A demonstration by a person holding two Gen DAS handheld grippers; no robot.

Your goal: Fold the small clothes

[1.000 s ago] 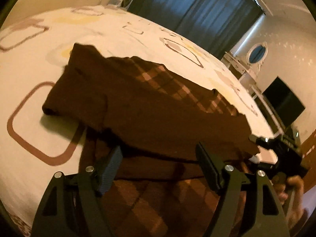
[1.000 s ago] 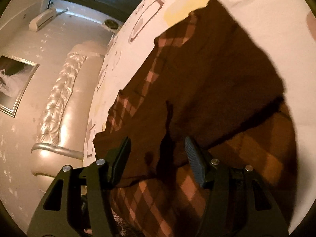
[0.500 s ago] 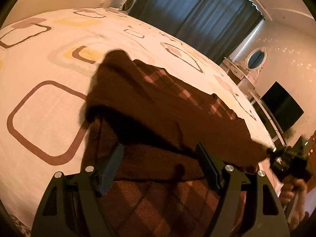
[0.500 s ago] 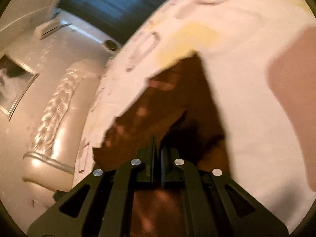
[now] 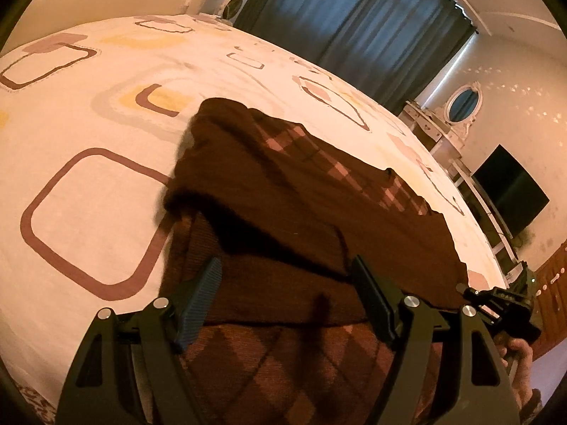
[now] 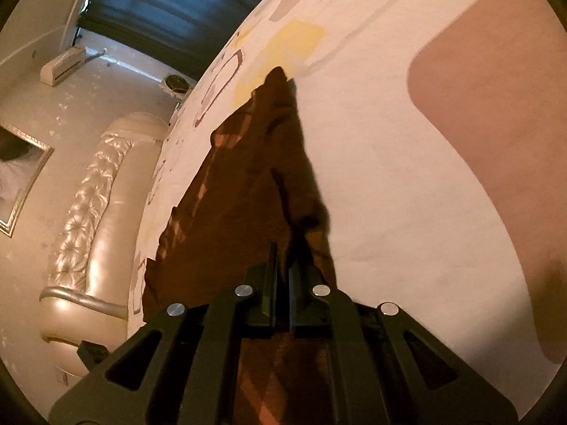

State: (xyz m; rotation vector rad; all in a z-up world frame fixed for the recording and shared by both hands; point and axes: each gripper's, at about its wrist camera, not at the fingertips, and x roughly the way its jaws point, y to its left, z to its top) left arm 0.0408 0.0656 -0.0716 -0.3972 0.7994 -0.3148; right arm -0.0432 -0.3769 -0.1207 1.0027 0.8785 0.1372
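A brown garment with a pink diamond check lies on the bed, its far part folded back over the near part. My left gripper is open and hovers just above the garment's near half, holding nothing. My right gripper is shut on an edge of the garment, which stretches away from the jaws in a raised ridge. The right gripper also shows in the left wrist view at the garment's right edge, with a hand behind it.
The bed sheet is white with brown and yellow rounded squares. A padded headboard stands at the bed's end. Dark curtains, a dressing table with an oval mirror and a black screen line the far wall.
My right gripper has shut on the garment's edge and pulled it, drawing the cloth into a ridge. The garment's folded left part has shifted rightwards. My left gripper stays open in place.
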